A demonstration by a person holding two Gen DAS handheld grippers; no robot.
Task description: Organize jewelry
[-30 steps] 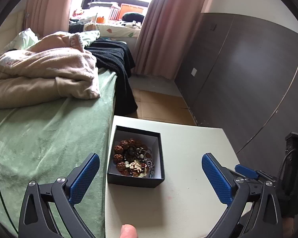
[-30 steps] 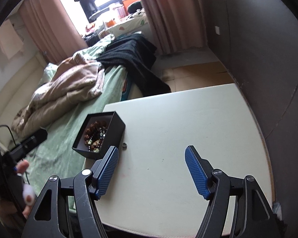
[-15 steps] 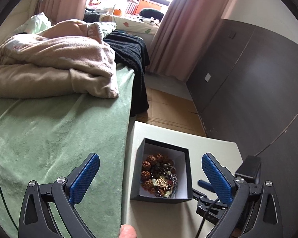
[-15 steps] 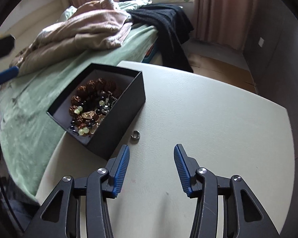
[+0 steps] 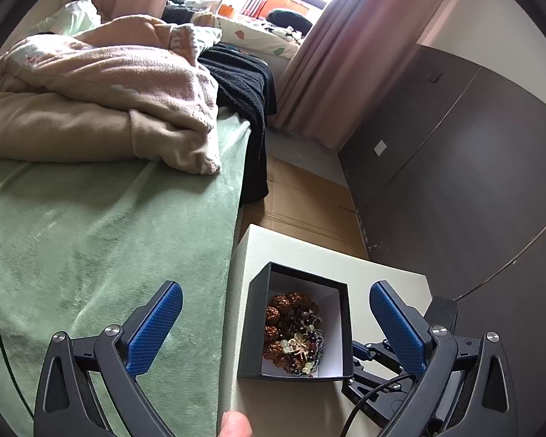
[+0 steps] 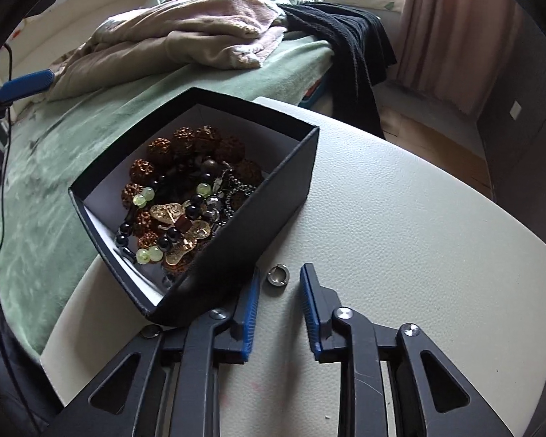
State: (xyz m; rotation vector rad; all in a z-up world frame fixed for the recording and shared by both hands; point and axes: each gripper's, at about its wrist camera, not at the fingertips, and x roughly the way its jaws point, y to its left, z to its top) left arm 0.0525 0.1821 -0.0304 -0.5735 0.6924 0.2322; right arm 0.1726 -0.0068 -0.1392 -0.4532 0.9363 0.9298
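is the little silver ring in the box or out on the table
Out. The silver ring lies on the white table just beside the black box, between the closing right gripper fingers, untouched.

Soft window daylight, fisheye-warped edges

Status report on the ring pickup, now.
Right tongs closing, ring between the pads, not yet pinched. Left tongs open over the box. Box wall crowds the right tongs' left finger.

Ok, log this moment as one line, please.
phase: ring pickup | right gripper: closing, ring between pads, untouched | left gripper: open, empty | ring: on table beside black box
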